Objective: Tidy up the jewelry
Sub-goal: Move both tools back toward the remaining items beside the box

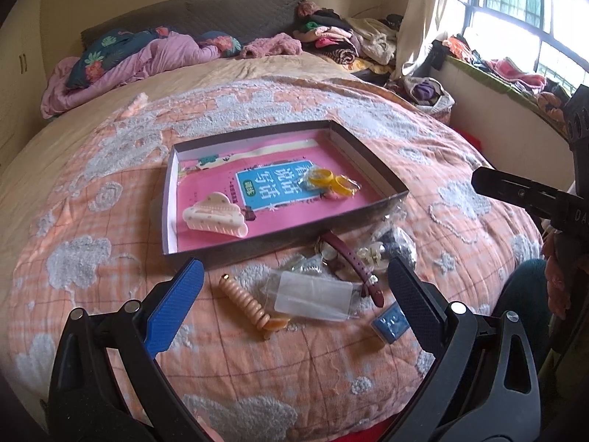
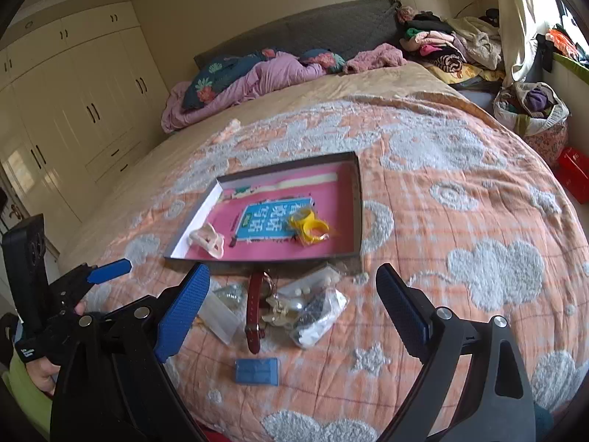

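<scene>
Done: hair clip (image 1: 215, 213) and yellow rings (image 1: 333, 182) laid in box (image 1: 368, 154) | Left: watch (image 2: 254, 309), bead bracelet (image 1: 244, 302), bagged pieces (image 2: 316, 309) heaped on quilt (image 1: 92, 221) before box | left gripper (image 1: 294, 302), right gripper (image 2: 291, 305) spread wide, nothing held

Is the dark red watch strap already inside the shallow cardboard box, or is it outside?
Outside. The dark red watch strap lies on the orange bedspread in front of the shallow cardboard box, among small clear bags.

On the bed (image 1: 110, 221) lies a tray (image 1: 371, 162) holding a hair claw (image 1: 215, 215) at left and rings (image 1: 333, 182) at right; before it lie a watch (image 1: 353, 263) and bags (image 1: 313, 294).
</scene>
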`<state>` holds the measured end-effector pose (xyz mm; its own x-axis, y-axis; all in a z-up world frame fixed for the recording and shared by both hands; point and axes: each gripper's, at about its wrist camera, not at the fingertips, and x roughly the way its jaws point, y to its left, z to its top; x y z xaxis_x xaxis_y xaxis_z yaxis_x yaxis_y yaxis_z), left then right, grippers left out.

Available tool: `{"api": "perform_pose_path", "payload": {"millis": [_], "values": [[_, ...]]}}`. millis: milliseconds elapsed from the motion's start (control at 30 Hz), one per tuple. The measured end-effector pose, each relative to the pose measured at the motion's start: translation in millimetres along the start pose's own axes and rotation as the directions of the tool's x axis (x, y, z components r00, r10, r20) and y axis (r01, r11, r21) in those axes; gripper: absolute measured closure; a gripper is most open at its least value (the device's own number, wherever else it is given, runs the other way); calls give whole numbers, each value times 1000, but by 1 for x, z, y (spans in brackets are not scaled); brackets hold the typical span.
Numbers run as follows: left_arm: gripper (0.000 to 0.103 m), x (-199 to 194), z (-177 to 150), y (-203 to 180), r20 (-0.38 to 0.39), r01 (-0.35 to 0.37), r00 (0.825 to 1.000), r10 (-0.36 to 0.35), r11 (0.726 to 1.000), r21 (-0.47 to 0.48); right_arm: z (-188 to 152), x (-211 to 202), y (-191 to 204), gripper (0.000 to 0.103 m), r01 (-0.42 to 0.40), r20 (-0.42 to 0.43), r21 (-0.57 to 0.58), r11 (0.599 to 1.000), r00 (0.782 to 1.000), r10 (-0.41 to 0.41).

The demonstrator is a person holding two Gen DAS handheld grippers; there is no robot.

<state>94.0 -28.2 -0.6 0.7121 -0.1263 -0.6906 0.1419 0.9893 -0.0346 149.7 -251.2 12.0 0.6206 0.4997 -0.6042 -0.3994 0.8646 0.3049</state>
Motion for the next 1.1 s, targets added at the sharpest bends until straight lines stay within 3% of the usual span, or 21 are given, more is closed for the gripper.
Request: {"api": "perform_pose_path", "payload": {"millis": [600, 1100], "values": [[10, 28, -34, -17, -115, 20, 993, -13, 997, 68, -26, 25, -4, 12, 39, -87, -32, 999, 995, -42], [10, 65, -42, -16, -175, 24, 985, -9, 996, 86, -52, 86, -22, 12, 116, -226, -73, 991, 966, -129]]}}
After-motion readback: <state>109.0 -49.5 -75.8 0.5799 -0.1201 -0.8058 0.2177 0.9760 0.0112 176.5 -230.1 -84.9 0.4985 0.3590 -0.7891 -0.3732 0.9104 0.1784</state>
